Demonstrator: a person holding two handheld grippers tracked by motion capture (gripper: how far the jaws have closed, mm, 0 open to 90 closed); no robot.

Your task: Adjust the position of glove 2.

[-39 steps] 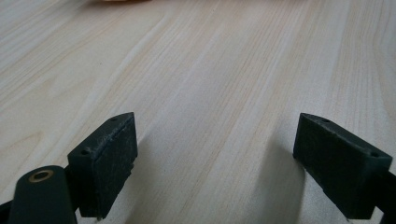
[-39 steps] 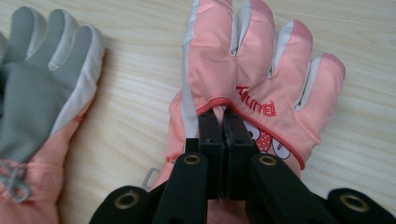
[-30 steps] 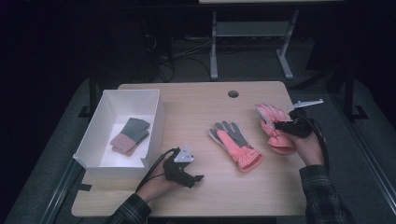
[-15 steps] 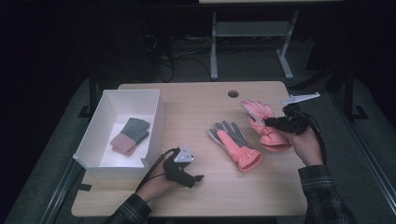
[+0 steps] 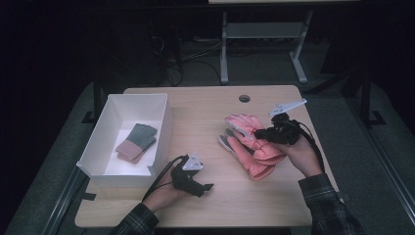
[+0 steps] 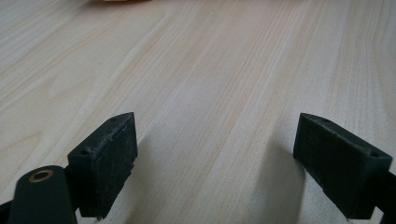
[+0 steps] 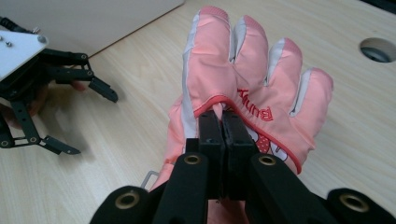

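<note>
My right gripper (image 5: 260,133) is shut on the edge of a pink glove (image 5: 243,124) and holds it just over a second glove (image 5: 255,164), pink with a grey palm, which lies on the wooden table (image 5: 205,112). In the right gripper view the jaws (image 7: 223,116) pinch the red-trimmed edge of the pink glove (image 7: 252,60), whose fingers point away. My left gripper (image 5: 204,188) rests on the table near the front edge. It stands open with bare wood between its fingers (image 6: 217,128), and it also appears open in the right gripper view (image 7: 84,116).
A white box (image 5: 161,128) stands at the table's left and holds a folded grey and pink pair of gloves (image 5: 137,142). A round cable hole (image 5: 244,98) sits near the far edge. A metal stand (image 5: 259,34) is behind the table.
My right gripper has carried the pink glove leftward and a little up, from the table's right side to above the other glove. The left gripper has stayed put.
</note>
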